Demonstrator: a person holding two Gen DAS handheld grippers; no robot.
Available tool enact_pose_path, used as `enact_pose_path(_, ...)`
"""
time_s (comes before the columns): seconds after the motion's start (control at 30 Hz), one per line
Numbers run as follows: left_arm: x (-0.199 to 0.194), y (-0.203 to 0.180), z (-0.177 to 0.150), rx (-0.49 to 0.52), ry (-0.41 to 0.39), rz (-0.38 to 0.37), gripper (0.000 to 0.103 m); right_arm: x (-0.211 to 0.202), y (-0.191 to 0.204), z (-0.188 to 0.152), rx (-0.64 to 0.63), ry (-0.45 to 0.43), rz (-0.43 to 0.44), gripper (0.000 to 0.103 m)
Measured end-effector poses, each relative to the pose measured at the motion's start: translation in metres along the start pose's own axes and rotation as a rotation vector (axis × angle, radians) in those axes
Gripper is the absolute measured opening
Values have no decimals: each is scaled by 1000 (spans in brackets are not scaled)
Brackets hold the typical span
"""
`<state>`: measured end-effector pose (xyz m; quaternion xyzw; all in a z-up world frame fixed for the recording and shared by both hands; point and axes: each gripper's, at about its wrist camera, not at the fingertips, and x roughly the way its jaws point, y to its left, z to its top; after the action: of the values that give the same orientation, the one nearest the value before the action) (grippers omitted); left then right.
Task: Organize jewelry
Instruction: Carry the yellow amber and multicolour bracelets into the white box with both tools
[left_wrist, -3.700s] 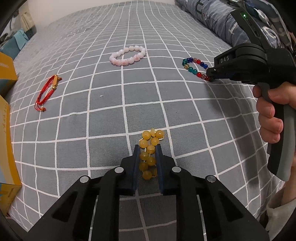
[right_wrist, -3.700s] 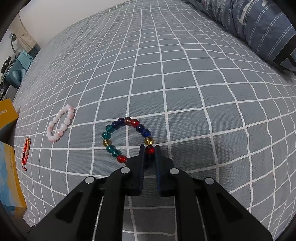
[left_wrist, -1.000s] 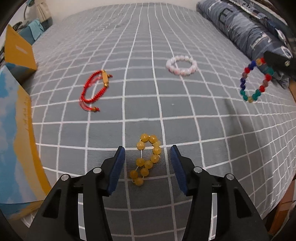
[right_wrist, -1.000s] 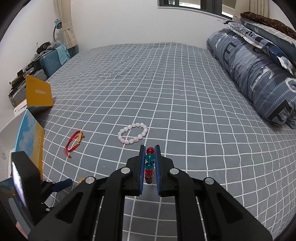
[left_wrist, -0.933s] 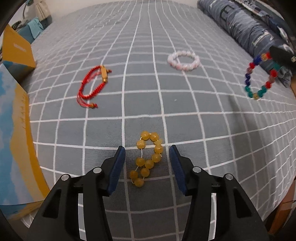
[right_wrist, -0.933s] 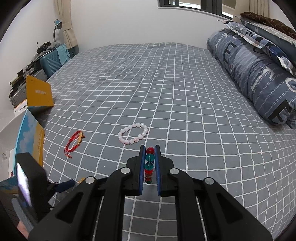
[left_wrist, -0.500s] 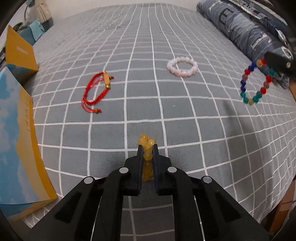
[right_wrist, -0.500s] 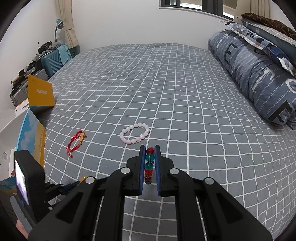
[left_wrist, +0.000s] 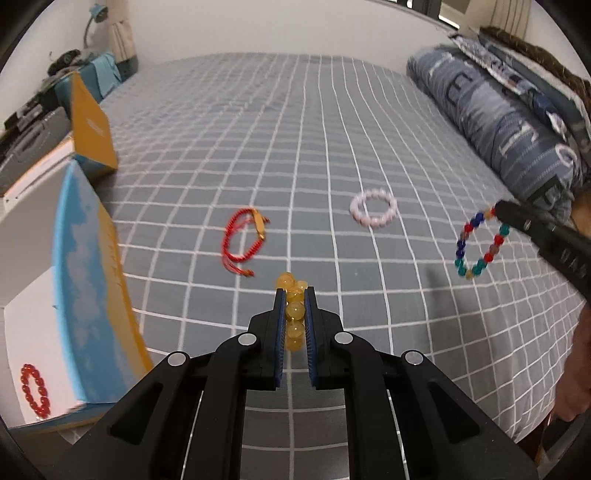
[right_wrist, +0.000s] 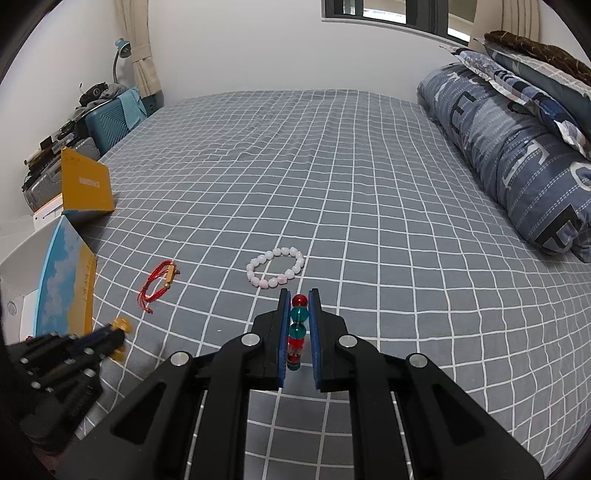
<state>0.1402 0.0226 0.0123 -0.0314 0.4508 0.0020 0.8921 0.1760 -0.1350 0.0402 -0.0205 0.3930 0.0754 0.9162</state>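
L tongs (left_wrist: 294, 295) clamp 1 amber bracelet (left_wrist: 294, 310) | R tongs (right_wrist: 298, 301) clamp 1 multicolour bracelet (right_wrist: 297, 325) | 2 bracelets on bed (right_wrist: 332, 166)

On the bed (left_wrist: 332, 129), well apart from each other: a cord bracelet (left_wrist: 242, 240) to the left, a loose bead bracelet (left_wrist: 373, 212) to the right and a little further back. Nearer than both, above the cover, the left gripper (left_wrist: 294, 295), closed on a clumped bead bracelet (left_wrist: 295, 310). To the right of it, raised off the bed, the right gripper (right_wrist: 299, 299), closed on a hanging bead bracelet (right_wrist: 298, 314). At the left edge of the bed, an open box (left_wrist: 88, 277) with a boxed bracelet (left_wrist: 35, 389) inside; behind it, a second box (left_wrist: 90, 125). Along the right side, a rolled quilt (left_wrist: 498, 122).
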Motion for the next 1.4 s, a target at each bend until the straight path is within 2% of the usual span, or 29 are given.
enact_pose_path(0.27, -37, 19, 8, -36, -71, 41, 9, -11, 13, 2, -14, -15, 2, 9)
enact_pose_path(0.57, -79, 48, 9, -81, -118, 74, 9, -20, 44, 10, -38, -33, 50, 9)
enact_pose_path(1.03, -112, 112, 3, -158, -179, 163, 9, -27, 130, 24, -105, -63, 167, 9)
enact_pose_path(1.4, -131, 172, -9, -229, -190, 230, 9, -36, 203, 32, -171, -93, 242, 9)
